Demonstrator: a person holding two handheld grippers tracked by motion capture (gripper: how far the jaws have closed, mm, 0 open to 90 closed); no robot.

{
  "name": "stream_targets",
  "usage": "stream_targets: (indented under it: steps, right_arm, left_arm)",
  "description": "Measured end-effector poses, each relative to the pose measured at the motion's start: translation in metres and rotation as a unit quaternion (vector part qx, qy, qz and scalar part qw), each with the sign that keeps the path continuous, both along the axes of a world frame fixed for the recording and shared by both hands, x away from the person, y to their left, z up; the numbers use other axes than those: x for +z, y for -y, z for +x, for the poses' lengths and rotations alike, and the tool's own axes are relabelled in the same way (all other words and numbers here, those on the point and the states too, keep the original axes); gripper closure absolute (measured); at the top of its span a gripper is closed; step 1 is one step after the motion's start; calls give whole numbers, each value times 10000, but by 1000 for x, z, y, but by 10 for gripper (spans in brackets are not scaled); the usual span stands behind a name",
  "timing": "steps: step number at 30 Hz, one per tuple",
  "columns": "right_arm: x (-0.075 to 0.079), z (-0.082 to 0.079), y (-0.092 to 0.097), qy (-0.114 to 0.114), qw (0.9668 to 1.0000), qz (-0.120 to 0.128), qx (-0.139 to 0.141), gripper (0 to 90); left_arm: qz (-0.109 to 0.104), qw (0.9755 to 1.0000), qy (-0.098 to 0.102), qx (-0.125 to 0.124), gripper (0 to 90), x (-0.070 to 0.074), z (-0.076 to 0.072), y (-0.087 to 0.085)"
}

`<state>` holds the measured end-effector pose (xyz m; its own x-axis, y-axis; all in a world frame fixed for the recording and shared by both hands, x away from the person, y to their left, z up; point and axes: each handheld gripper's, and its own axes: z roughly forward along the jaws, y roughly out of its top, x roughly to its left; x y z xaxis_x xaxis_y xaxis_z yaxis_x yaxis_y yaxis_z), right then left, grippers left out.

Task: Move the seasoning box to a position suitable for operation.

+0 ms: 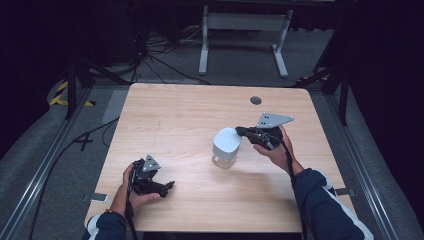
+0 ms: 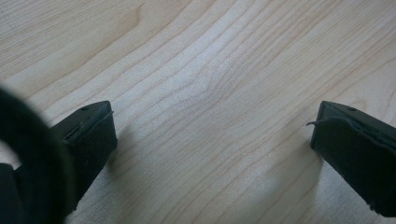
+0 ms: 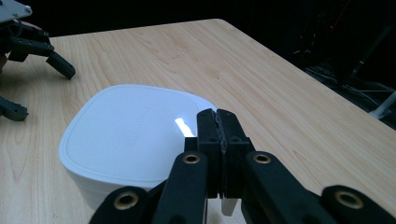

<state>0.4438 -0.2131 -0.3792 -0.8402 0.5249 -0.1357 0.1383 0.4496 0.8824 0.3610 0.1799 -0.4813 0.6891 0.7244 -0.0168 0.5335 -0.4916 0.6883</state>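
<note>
- The container (image 1: pixel 226 148) stands upright on the wooden surface (image 1: pixel 190 115), a little right of its middle. It has a clear body and a white, rounded-square lid (image 3: pixel 133 130).
- The right tongs (image 1: pixel 239 131) are held level in the person's right hand (image 1: pixel 270 147), pointing toward the container from its right side, at the height of the lid.
- In the right gripper view, the two black jaws are pressed flat together. Their tips lie over the near edge of the white lid. A small white tab (image 3: pixel 227 205) shows just below the closed jaws; whether it is pinched between them cannot be told.
- The left tongs (image 1: pixel 170 185) sit low over the surface near its front left, held in the left hand (image 1: pixel 135 192), well apart from the container.
- In the left gripper view, the jaws stand wide apart with bare wood between them, and nothing is in their grasp.
- A small dark round hole (image 1: pixel 255 100) sits in the surface near its far edge, behind the container.
- A white frame (image 1: pixel 243 30) stands on the grey floor beyond the surface.
</note>
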Motion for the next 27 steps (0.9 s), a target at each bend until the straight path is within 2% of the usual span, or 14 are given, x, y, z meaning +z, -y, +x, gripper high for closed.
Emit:
stream_targets:
  steps: [4, 6, 8, 9, 12, 13, 14, 15, 16, 17, 19, 21, 23, 27]
  right_arm:
    - [0, 2, 2, 10, 10000, 10, -58, 898]
    - [-1, 3, 3, -47, 9999, 85, -38, 899]
    - [-1, 3, 3, -47, 10000, 80, -30, 900]
    - [-1, 3, 3, -51, 9999, 87, -46, 900]
    - [-1, 3, 3, -39, 10000, 72, -52, 900]
    - [-1, 3, 3, -39, 10000, 72, -52, 900]
    - [-1, 2, 2, -21, 10000, 52, -67, 899]
    - [0, 2, 2, -2, 10000, 12, -93, 900]
    - [0, 2, 2, -2, 10000, 12, -93, 900]
    - [-1, 2, 3, -18, 9999, 31, -122, 900]
    - [-1, 2, 3, -16, 9999, 36, -129, 899]
    - [-1, 3, 3, -16, 9999, 39, -124, 900]
    - [-1, 3, 4, -44, 9999, 79, -147, 900]
    - [-2, 4, 4, -32, 9999, 73, -151, 900]
  left_arm:
    - [-24, 9999, 114, -83, 23, 2, -3, -1]
    - [-179, 9998, 94, -21, 213, 3, -5, 0]
    - [-183, 9997, 128, -134, 268, 7, -5, 1]
    - [-324, 9992, 198, -121, 340, 9, -5, 2]
    - [-720, 9962, 395, -295, 443, 23, -3, 3]
    - [-720, 9962, 395, -295, 494, 23, -3, 3]
    - [-920, 9941, 435, -371, 494, 28, -3, 5]
    - [-956, 9928, 547, -481, 605, 35, -2, 8]
    - [-956, 9928, 547, -481, 646, 35, -2, 8]
    - [-1026, 9909, 633, -593, 675, 42, 0, 13]
    - [-961, 9895, 765, -759, 712, 49, 2, 21]
    - [-1008, 9887, 750, -819, 714, 51, 2, 26]
    - [-1025, 9856, 838, -1051, 729, 57, 6, 41]
    - [-996, 9830, 940, -1223, 758, 64, 9, 57]
